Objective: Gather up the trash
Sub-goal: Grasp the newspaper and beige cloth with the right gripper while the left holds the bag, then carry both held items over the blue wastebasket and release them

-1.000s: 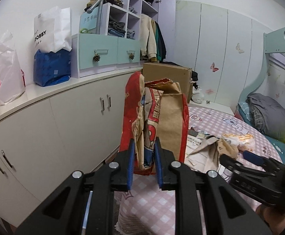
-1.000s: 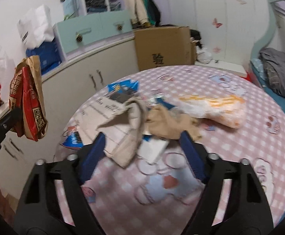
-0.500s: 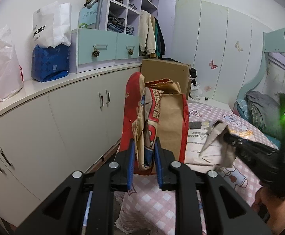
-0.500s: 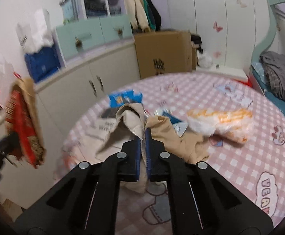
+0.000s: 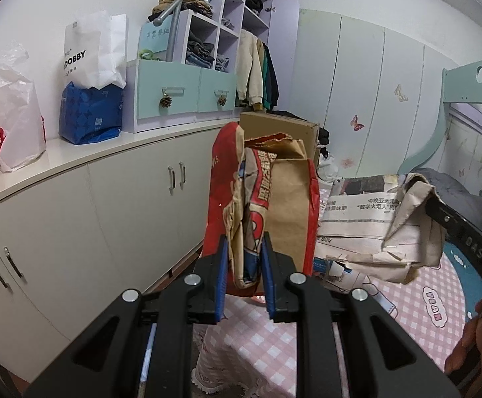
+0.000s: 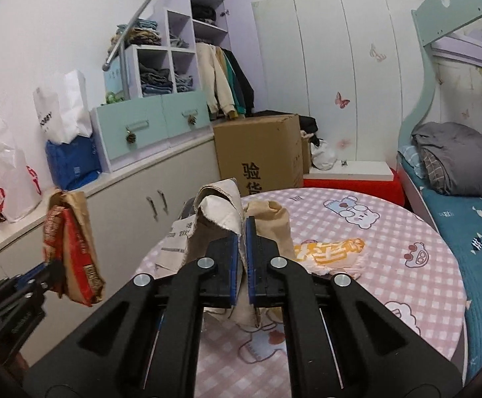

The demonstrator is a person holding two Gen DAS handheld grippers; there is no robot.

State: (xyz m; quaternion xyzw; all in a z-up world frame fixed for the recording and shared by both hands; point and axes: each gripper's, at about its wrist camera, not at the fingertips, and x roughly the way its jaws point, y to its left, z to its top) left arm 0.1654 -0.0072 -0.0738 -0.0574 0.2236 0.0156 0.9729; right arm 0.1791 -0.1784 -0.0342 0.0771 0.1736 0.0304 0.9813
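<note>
My left gripper (image 5: 243, 275) is shut on a red and brown paper bag (image 5: 274, 205), held upright beside the round table; the bag also shows in the right wrist view (image 6: 71, 248). My right gripper (image 6: 242, 262) is shut on crumpled beige paper trash (image 6: 221, 212), lifted above the table with a newspaper sheet (image 6: 177, 242) hanging from it. In the left wrist view this paper (image 5: 406, 232) hangs to the right of the bag. An orange and white plastic wrapper (image 6: 327, 252) lies on the pink checked tablecloth (image 6: 390, 232).
White cabinets (image 5: 91, 215) with a countertop run along the left, bearing plastic and paper bags (image 5: 8, 112). A cardboard box (image 6: 260, 152) stands behind the table. A bed with a blue cover (image 6: 473, 225) is at the right.
My right gripper closed on the beige paper and lifted it off the table, toward the bag. The left gripper kept holding the bag, nearly still.
</note>
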